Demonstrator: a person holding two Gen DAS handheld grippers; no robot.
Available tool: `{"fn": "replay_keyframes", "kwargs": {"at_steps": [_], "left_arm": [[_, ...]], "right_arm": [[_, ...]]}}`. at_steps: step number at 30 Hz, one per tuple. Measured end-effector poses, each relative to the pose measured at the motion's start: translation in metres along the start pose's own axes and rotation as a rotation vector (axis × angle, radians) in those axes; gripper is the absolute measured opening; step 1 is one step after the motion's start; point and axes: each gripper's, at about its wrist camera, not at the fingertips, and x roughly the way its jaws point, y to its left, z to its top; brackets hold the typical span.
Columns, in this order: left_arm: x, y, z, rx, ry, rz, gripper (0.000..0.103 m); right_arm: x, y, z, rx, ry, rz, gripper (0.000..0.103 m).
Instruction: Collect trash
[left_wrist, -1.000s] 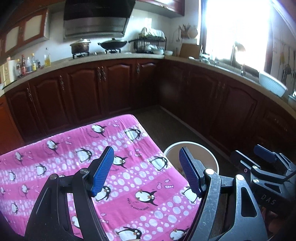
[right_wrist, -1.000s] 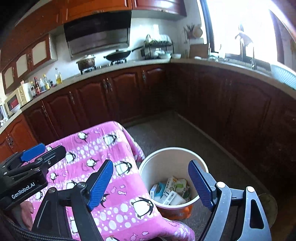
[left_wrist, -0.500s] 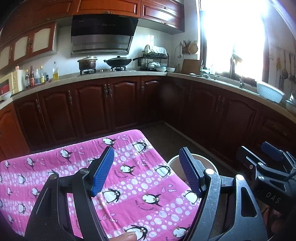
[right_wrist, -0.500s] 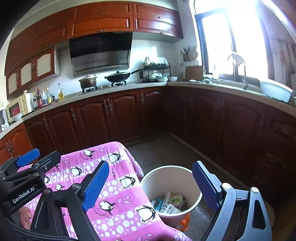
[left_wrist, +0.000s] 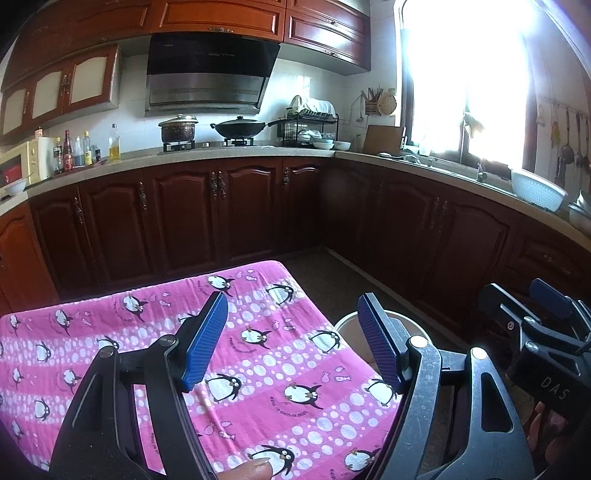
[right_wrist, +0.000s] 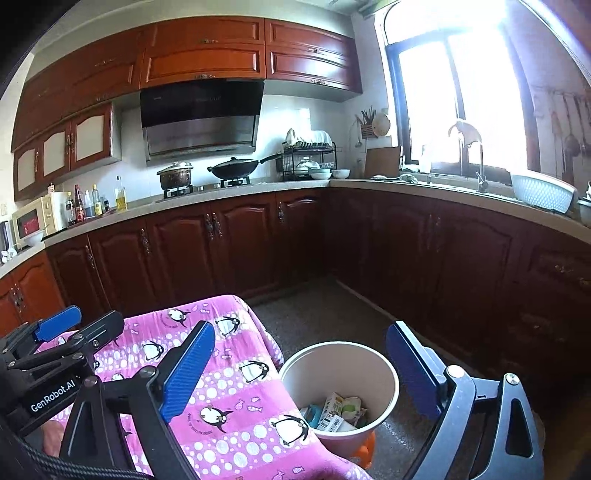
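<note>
the right gripper (right_wrist: 299, 365) hangs with nothing between its blue pads, and its jaws are opening wider at this moment, which reads as the slack after a drop rather than a reach for anything. the left gripper (left_wrist: 291, 339) is also open, moderately wide and empty, held level over the pink penguin cloth (left_wrist: 258, 350) that covers the worktop; no litter shows on the part of the cloth in view, so there seems nothing there for it to take. the bin (right_wrist: 384, 369) stands on the floor just beside the cloth's right edge, low enough that things can be dropped in from the worktop side, and the trash (right_wrist: 338, 410), a few small cartons and wrappers, lies at its bottom. from the left view only the bin's rim shows past the cloth's right edge. an orange object peeks from under the bin's base; what it is cannot be told. beyond the bin run dark wooden cabinets, with a pot (right_wrist: 175, 177) and a wok (right_wrist: 236, 168) on the stove. against the earlier frames, both views have tipped upward: the upper cabinets and the window now fill more of the picture, the bin sits lower in the right view, and the right jaws stand further apart, while the left jaws keep the same gap.
</note>
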Motion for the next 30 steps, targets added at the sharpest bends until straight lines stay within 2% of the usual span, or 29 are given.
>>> {"fn": "replay_keyframes", "kwargs": {"at_steps": [30], "left_arm": [[0.0028, 0.0045, -0.0050, 0.001, 0.015, 0.012, 0.072]], "right_arm": [[0.0030, -0.0011, -0.0002, 0.005, 0.020, -0.007, 0.093]]}}
